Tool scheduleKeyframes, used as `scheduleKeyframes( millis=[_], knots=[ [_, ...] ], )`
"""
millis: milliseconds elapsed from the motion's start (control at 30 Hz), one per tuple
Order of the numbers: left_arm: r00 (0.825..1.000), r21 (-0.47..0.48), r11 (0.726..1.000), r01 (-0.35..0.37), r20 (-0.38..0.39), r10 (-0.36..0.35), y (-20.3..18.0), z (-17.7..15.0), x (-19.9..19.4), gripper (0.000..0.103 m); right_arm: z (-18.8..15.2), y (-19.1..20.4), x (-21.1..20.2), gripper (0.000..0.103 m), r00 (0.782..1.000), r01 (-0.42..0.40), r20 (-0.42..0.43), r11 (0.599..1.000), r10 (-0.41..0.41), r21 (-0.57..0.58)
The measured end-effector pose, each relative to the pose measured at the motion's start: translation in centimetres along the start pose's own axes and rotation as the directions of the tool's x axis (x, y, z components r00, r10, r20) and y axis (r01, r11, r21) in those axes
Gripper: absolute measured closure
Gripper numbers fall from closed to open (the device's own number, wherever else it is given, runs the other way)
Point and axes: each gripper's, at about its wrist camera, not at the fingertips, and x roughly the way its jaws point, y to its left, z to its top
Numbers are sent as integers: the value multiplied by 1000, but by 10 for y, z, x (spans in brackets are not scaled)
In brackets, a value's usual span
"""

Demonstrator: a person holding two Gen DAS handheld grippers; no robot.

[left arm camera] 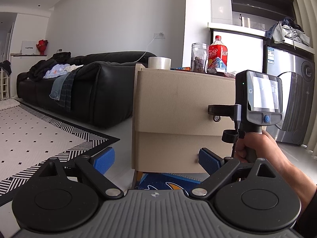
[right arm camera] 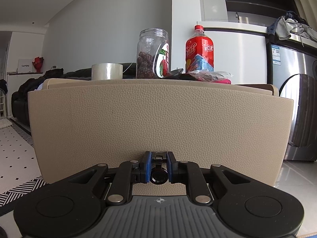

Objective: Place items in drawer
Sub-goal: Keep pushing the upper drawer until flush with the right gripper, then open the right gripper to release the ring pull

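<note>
From the left wrist, the left gripper (left arm camera: 156, 159) is held wide apart and empty, back from the beige cabinet (left arm camera: 178, 91), seemingly kept free for the items on top: tape roll (left arm camera: 159, 62), jar (left arm camera: 199, 57), red bottle (left arm camera: 217, 53). From the right wrist, the right gripper (right arm camera: 159, 167) is clamped on the dark drawer knob (right arm camera: 159, 173), presumably to pull the drawer front (right arm camera: 158, 119) out.

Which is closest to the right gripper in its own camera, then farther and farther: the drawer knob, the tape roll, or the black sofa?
From the right gripper:
1. Drawer knob, clamped between its fingers.
2. Tape roll, on the cabinet top, left.
3. Black sofa, far left behind.
</note>
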Motion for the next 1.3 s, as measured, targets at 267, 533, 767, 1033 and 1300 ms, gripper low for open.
scheduleKeyframes(
  millis=[267,533,767,1033,1300],
  knots=[
    [1000,-1,1000,-2,-1,2,0,0,0,8,3,-1,10,85,1000,-4,-7,1000,4,8],
    [1000,-3,1000,-2,-4,2,1,-1,0,8,6,-1,16,85,1000,-4,-15,1000,4,18],
    [1000,-3,1000,-2,-4,2,0,-1,-1,8,8,-3,23,85,1000,-7,-21,1000,7,24],
    [1000,-8,1000,-5,-2,5,-1,-1,-1,8,9,-2,28,85,1000,-5,-24,1000,5,22],
    [1000,-8,1000,-9,-3,9,-1,-3,-3,8,12,-4,33,85,999,-11,-32,999,12,34]
  ],
)
